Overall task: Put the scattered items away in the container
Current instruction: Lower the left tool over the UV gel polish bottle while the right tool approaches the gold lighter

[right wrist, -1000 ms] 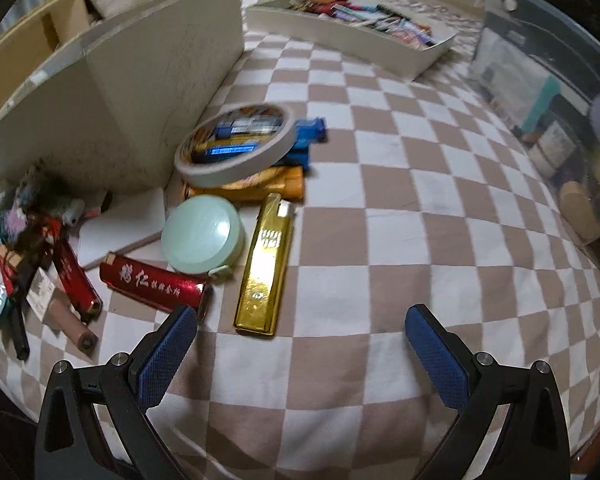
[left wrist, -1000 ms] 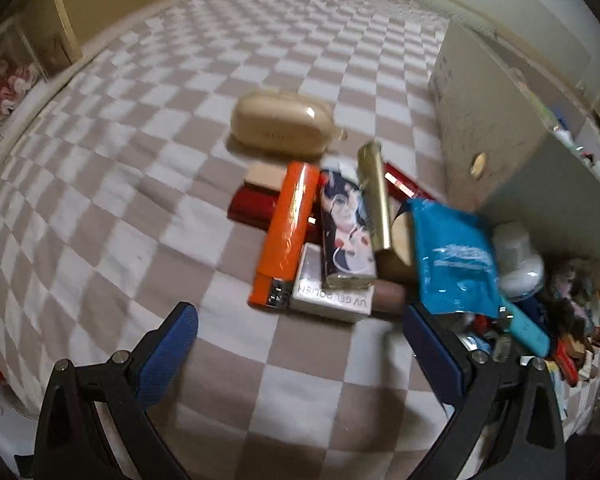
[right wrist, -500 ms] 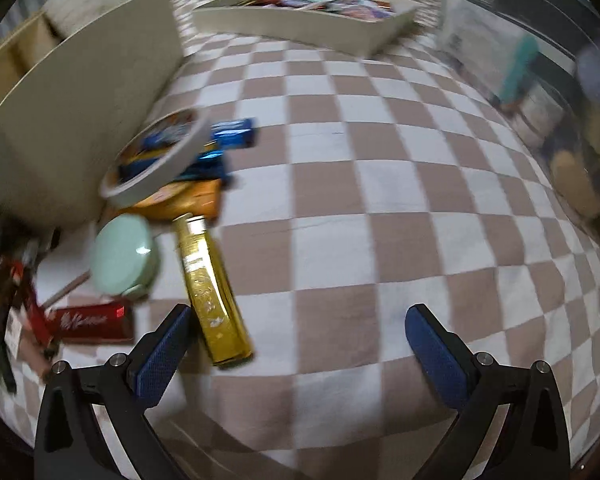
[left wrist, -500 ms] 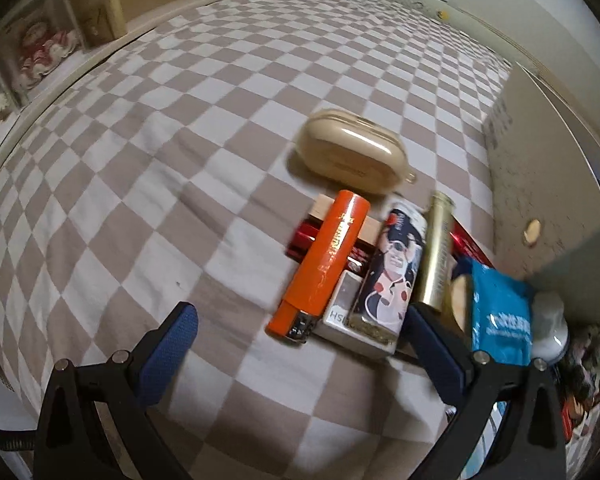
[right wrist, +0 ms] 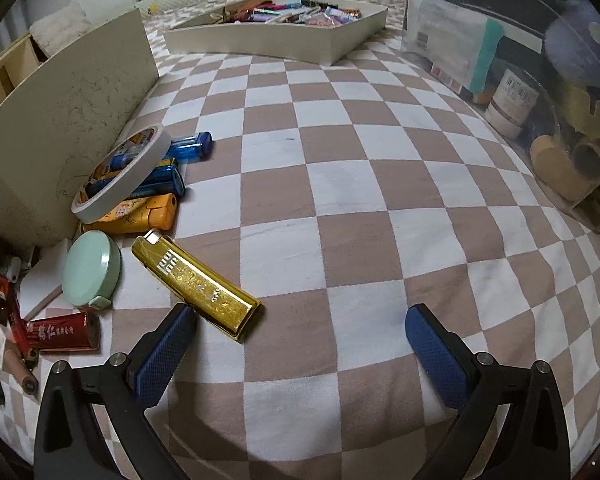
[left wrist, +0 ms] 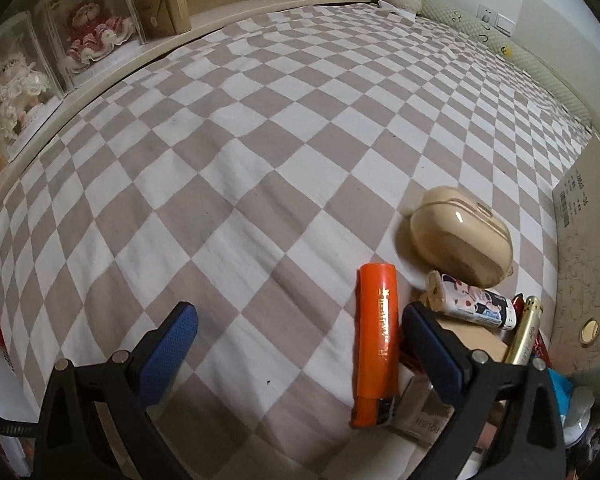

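Note:
In the left wrist view my left gripper (left wrist: 298,334) is open and empty over the checkered bedspread. An orange lighter (left wrist: 376,346) lies just inside its right finger, beside a cartoon-print lighter (left wrist: 470,306), a gold tube (left wrist: 524,330) and a beige case (left wrist: 462,246). In the right wrist view my right gripper (right wrist: 298,334) is open and empty. A gold lighter (right wrist: 196,286) lies by its left finger, which touches or nearly touches it. A white tray (right wrist: 278,38) holding several items sits far back.
A tape roll (right wrist: 120,174), blue lighters (right wrist: 188,148), an orange lighter (right wrist: 140,216), a green round case (right wrist: 92,268) and a red lighter (right wrist: 62,332) lie left, against a cream box (right wrist: 66,120). A clear storage bin (right wrist: 540,80) stands right. Doll display boxes (left wrist: 56,48) line the shelf.
The left gripper has swung left, so the item pile shifted to the right of its view. The right gripper has turned and come closer to the gold lighter, which now lies by its left finger.

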